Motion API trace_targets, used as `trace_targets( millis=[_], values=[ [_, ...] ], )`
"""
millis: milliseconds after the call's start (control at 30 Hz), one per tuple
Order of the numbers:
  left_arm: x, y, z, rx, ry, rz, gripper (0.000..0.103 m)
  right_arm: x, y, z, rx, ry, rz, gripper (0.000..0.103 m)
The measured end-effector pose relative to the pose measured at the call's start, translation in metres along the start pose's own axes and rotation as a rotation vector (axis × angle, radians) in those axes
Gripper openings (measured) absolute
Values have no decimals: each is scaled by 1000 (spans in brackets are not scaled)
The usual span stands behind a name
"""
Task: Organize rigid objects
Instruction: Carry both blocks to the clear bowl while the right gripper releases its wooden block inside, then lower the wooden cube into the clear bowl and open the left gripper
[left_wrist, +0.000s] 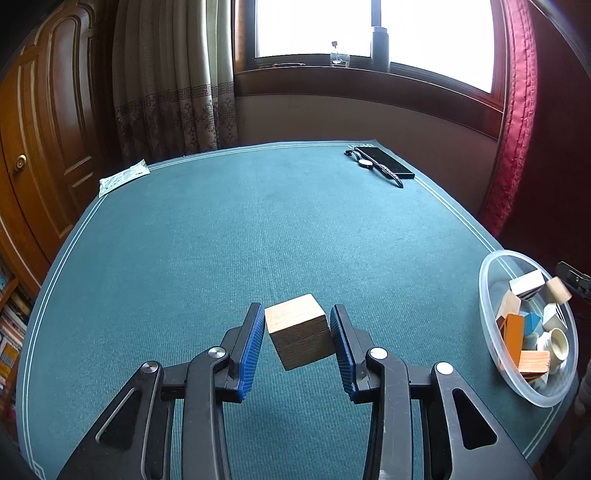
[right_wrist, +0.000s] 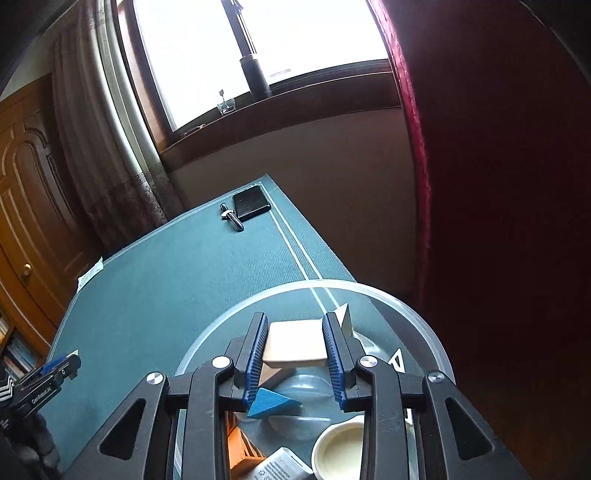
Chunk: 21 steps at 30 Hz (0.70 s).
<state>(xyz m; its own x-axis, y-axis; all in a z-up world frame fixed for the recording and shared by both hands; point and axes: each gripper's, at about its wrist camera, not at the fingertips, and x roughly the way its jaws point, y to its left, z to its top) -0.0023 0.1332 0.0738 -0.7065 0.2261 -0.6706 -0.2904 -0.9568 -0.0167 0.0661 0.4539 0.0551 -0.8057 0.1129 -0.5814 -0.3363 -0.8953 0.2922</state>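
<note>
My left gripper (left_wrist: 297, 332) is shut on a plain wooden cube (left_wrist: 300, 331), tilted and held a little above the green table mat (left_wrist: 221, 240). My right gripper (right_wrist: 294, 341) is shut on a pale wooden block (right_wrist: 294, 345) and holds it over the clear plastic bowl (right_wrist: 424, 325). The bowl holds several blocks, among them a blue wedge (right_wrist: 271, 402) and a cream ring (right_wrist: 341, 452). In the left wrist view the bowl (left_wrist: 487, 280) sits at the table's right edge, with the right gripper's block (left_wrist: 558, 290) above it.
A black case (left_wrist: 386, 162) and a wristwatch (left_wrist: 369, 164) lie at the far right corner. A paper packet (left_wrist: 123, 177) lies at the far left corner. A wooden door stands left, a red curtain right, a window behind.
</note>
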Motion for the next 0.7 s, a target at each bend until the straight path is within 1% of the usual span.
trace_targets(
  millis=[33,67,133,233,300,367,467,500,533,567,700],
  values=[
    [-1,-3,1,6,-1,-4,38,-1,-2,0,8,-3,1,39],
    [-2,-6,1,12,-3,-8,38,-3,-5,0,19,-10,0,48],
    [-4,-11,2,24,-5,-15,38,-7,-9,0,39,-30,-6,56],
    [-5,-19,4,39,-4,-32,38,-9,-15,1,63,-41,-13,56],
    [-6,-26,6,52,-1,-48,38,-9,-20,1,86,-42,-24,60],
    [-6,-35,7,69,2,-66,38,-10,-24,0,107,-52,-49,79],
    [-5,-49,11,94,7,-101,38,-13,-28,-1,123,-74,-84,94],
    [-5,-54,13,103,8,-112,38,-14,-30,-1,131,-81,-88,96],
    [-5,-60,14,113,9,-123,38,-15,-32,-1,143,-87,-88,101],
    [-4,-66,16,123,10,-134,38,-15,-34,-1,154,-92,-86,102],
    [-5,-88,22,160,11,-175,38,-15,-42,-2,183,-91,-86,102]
  ],
)
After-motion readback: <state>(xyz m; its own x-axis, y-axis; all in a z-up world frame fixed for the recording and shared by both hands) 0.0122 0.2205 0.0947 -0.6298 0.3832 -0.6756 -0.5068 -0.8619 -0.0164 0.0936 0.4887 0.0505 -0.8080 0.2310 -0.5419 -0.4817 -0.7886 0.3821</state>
